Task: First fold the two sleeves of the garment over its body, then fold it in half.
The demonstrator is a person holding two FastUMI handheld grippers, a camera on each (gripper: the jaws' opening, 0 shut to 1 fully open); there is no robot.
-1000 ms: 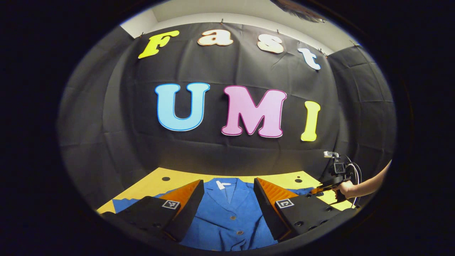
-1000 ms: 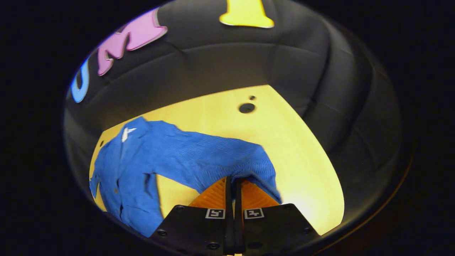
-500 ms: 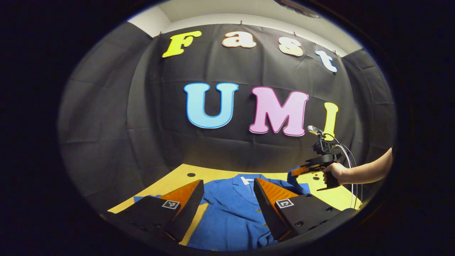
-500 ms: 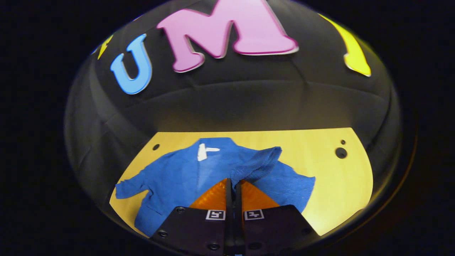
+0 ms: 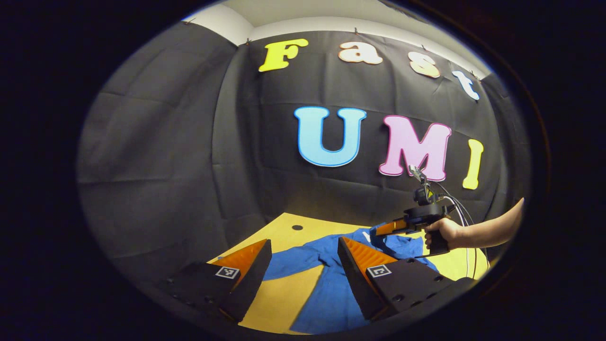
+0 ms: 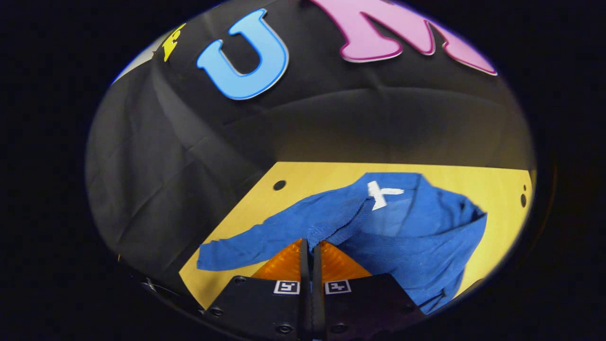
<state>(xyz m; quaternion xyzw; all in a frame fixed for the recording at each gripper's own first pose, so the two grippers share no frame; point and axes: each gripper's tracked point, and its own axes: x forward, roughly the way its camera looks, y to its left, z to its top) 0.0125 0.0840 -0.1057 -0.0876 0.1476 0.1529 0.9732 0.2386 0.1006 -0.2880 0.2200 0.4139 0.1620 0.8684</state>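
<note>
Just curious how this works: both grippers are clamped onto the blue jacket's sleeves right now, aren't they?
Not both. In the right gripper view the right gripper is shut on a sleeve of the blue jacket. In the left gripper view the left gripper is open, holding nothing.

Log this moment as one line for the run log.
left gripper: open, above table | right gripper: shut on sleeve, carrying it over blue jacket | other sleeve: flat, unfolded

The left gripper (image 5: 303, 255) hangs wide open, while the right gripper (image 6: 311, 244) is clamped on cloth.
</note>
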